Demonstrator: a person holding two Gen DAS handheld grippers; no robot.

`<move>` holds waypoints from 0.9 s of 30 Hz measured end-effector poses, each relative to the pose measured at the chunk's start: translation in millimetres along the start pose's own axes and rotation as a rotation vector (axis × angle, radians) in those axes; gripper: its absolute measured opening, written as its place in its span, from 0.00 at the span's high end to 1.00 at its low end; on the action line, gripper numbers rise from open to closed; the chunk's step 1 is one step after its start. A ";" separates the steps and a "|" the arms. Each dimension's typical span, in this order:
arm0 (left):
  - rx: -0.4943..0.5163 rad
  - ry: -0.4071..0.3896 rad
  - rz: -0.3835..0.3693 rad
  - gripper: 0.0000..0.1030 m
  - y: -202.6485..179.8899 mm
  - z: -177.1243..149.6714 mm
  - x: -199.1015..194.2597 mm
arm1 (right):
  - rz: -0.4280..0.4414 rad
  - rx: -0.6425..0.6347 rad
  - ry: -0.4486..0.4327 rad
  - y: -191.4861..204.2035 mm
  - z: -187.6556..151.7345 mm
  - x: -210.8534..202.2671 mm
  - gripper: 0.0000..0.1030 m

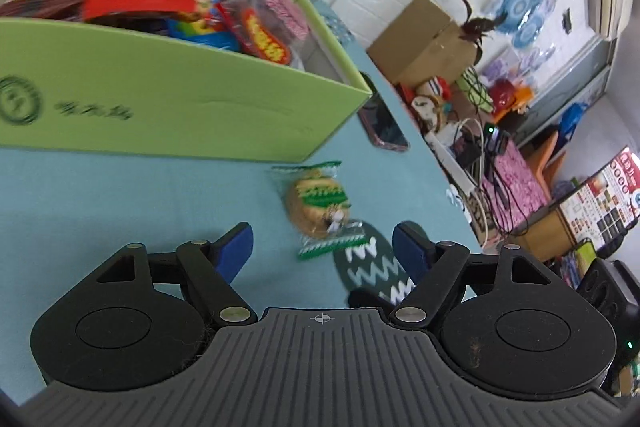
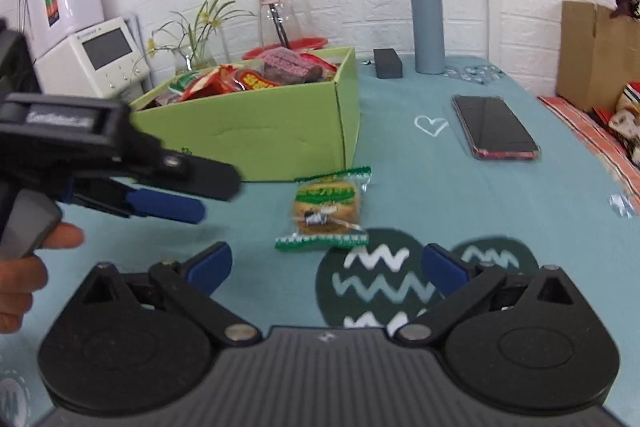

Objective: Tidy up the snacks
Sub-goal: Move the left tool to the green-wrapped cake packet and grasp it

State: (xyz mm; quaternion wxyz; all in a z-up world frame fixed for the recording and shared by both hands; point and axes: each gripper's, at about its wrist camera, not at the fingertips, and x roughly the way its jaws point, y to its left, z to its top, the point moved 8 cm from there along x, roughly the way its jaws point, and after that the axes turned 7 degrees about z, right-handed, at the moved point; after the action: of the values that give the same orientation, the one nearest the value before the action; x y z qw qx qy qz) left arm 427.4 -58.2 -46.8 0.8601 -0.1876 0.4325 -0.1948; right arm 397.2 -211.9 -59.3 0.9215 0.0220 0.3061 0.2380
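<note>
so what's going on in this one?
A person with a handheld gripper in each hand is sorting snacks into a green box that is already full of packets. One wrapped cookie is still out on the teal tablecloth, just in front of the box. Both the left gripper and the right gripper are open and empty, each pointed toward the cookie, neither touching it. A phone lies off to the right.

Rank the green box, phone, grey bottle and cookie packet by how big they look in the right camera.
1. green box
2. phone
3. cookie packet and grey bottle look alike; the bottle stands farther back.
</note>
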 end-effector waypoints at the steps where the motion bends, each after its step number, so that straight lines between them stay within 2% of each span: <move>1: 0.010 0.006 0.006 0.39 -4.1 5.1 6.7 | 0.010 -0.017 0.006 0.4 4.5 6.9 0.02; 4: 0.050 0.032 0.030 0.42 -13.0 16.3 29.5 | 0.032 -0.049 0.049 -2.4 12.8 33.1 0.02; 7: 0.073 0.075 0.035 0.54 -14.1 19.5 48.8 | 0.050 -0.058 0.090 -4.2 10.5 51.8 0.06; 8: 0.080 0.093 0.035 0.63 -13.6 18.0 54.4 | 0.054 -0.062 0.098 -3.3 8.2 54.9 0.19; 9: 0.085 0.105 0.034 0.76 -11.8 16.2 58.3 | 0.041 -0.086 0.088 -1.0 8.3 53.4 0.26; 12: 0.105 0.103 0.053 0.89 -9.0 4.9 55.4 | 0.037 -0.091 0.092 6.6 4.5 45.5 0.28; 16: 0.093 0.105 0.050 0.89 -5.1 -22.1 30.2 | 0.065 -0.068 0.086 29.4 -13.9 21.3 0.28; 20: 0.065 0.086 0.065 0.88 4.9 -69.8 -15.9 | 0.097 -0.060 0.068 70.4 -46.4 -12.4 0.26; 25: 0.059 0.018 0.106 0.85 15.8 -119.5 -65.5 | 0.138 -0.083 0.050 120.3 -76.5 -46.0 0.27; 27: 0.047 0.011 0.100 0.72 17.1 -124.6 -74.1 | 0.148 -0.080 0.029 129.0 -75.7 -53.4 0.24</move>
State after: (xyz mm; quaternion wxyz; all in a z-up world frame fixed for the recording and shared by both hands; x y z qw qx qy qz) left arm 287.7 -25.9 -74.6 0.8706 -0.1446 0.4412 -0.1629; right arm 261.5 -129.7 -67.2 0.8970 0.0042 0.3071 0.3178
